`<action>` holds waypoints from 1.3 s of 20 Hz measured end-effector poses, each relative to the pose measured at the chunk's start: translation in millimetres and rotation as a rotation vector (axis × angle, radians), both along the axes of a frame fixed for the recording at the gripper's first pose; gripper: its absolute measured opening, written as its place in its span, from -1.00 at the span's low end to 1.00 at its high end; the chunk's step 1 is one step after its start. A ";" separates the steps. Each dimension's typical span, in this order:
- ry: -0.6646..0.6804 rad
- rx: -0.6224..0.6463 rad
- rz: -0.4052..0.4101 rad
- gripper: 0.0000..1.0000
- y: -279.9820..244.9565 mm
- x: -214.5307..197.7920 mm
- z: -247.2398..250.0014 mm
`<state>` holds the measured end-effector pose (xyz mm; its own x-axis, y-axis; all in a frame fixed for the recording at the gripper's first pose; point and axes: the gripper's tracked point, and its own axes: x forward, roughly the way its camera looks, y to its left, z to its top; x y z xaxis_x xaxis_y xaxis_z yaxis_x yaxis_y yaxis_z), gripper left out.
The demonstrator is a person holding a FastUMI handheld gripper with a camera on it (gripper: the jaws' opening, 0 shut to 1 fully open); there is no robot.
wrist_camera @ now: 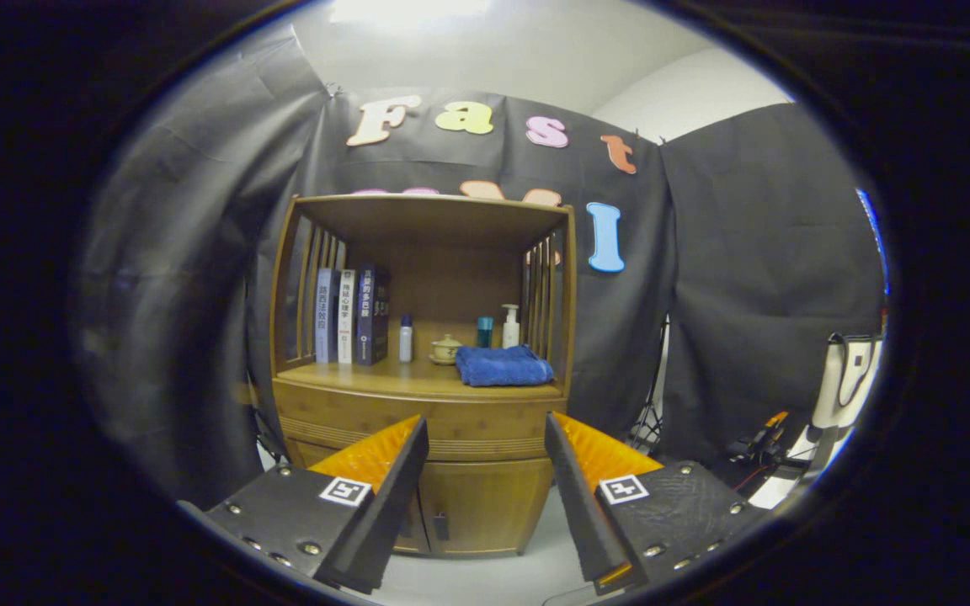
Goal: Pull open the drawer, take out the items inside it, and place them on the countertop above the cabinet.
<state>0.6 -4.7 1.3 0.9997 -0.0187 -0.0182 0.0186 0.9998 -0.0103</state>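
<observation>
In the gripper view the wooden cabinet [423, 370] stands at the centre of the frame, well beyond the gripper [486, 446], whose two fingers rise from the lower edge spread wide apart with nothing between them but open air. The drawer [418, 425] is the broad wooden band just below the countertop [384, 379], and it looks fully closed, its front flush with the cabinet body; below it, framed between the fingers, are the cabinet doors [468, 505]. On the countertop sit a row of books [350, 316] at centre left, a small white bottle [405, 338], a lidded cup [445, 348], a teal tumbler [484, 332], a pump bottle [510, 326] and a folded blue towel [502, 366] toward the right. By my reading the task has not begun: the drawer still needs reaching and pulling, its contents are hidden, and every item is yet to be lifted out and set on the countertop
</observation>
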 end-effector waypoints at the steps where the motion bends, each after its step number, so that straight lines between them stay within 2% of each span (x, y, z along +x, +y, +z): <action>1: 0.000 -0.001 -0.002 0.67 -0.6 0.3 0.0; 17: 0.040 0.028 -0.024 0.67 -4.6 13.7 -19.9; 22: 0.069 0.061 0.002 0.67 14.5 48.6 -37.0; 26: 0.122 0.075 0.027 0.67 36.5 94.0 -57.1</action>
